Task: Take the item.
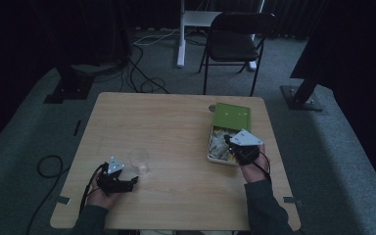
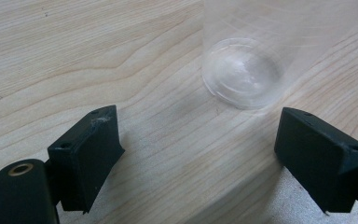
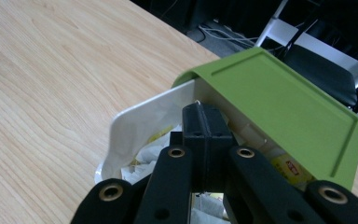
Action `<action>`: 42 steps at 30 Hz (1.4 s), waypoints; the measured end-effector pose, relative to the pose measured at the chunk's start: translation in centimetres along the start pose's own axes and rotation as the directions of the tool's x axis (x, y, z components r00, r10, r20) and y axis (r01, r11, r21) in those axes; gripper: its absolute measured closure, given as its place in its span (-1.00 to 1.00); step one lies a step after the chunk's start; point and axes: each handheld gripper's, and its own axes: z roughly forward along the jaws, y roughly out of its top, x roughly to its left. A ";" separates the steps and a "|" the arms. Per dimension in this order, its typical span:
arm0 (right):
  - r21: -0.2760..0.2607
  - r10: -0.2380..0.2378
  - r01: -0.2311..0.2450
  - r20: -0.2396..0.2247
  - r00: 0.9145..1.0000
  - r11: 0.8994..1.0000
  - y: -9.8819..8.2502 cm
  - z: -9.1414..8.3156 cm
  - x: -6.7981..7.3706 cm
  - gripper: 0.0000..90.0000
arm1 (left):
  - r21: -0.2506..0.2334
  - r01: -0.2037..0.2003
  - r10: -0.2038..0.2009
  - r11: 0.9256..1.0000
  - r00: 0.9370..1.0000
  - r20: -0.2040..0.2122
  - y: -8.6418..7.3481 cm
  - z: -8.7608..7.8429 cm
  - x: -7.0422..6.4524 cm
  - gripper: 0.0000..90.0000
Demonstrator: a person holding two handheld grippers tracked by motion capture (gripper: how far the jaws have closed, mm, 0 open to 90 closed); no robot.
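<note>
1. Here, the tabletop (image 1: 176, 147) carries everything, so I work from its edges: my right gripper (image 1: 233, 145) is at the right edge, my left gripper (image 1: 131, 181) near the near-left corner.

2. The white box (image 1: 215, 155) with its green lid (image 1: 232, 116) sits along the right edge, its long axis running from the near edge toward the far edge. The lid is tipped up and back at the far end, so the opening faces me and upward.

3. My right gripper is down inside that opening, jaws clenched together over the crumpled sachets (image 3: 156, 151). I cannot tell whether anything is pinched between them; the right gripper view shows the pads pressed flat with no packet clearly caught. To do this well, I judge I should lift straight up, clear of the lid's lip, and check that only one sachet comes.

4. The clear glass (image 1: 139, 160) stands upright well apart from the box, toward the near-left part of the tabletop, mouth up, its long axis vertical.

5. My left gripper lies just beside the glass with its jaws spread wide and nothing between them; the round base shows ahead of the gap, toward the right-hand jaw. I would centre on it before closing, and squeeze gently, since smooth glass may slip.
</note>
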 end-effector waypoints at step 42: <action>-0.105 -0.073 0.062 -0.098 0.993 0.993 2.9 -2.7 2.9 1.00 | 0.002 -0.001 0.001 1.000 1.000 0.000 0.0 0.0 0.0 -0.66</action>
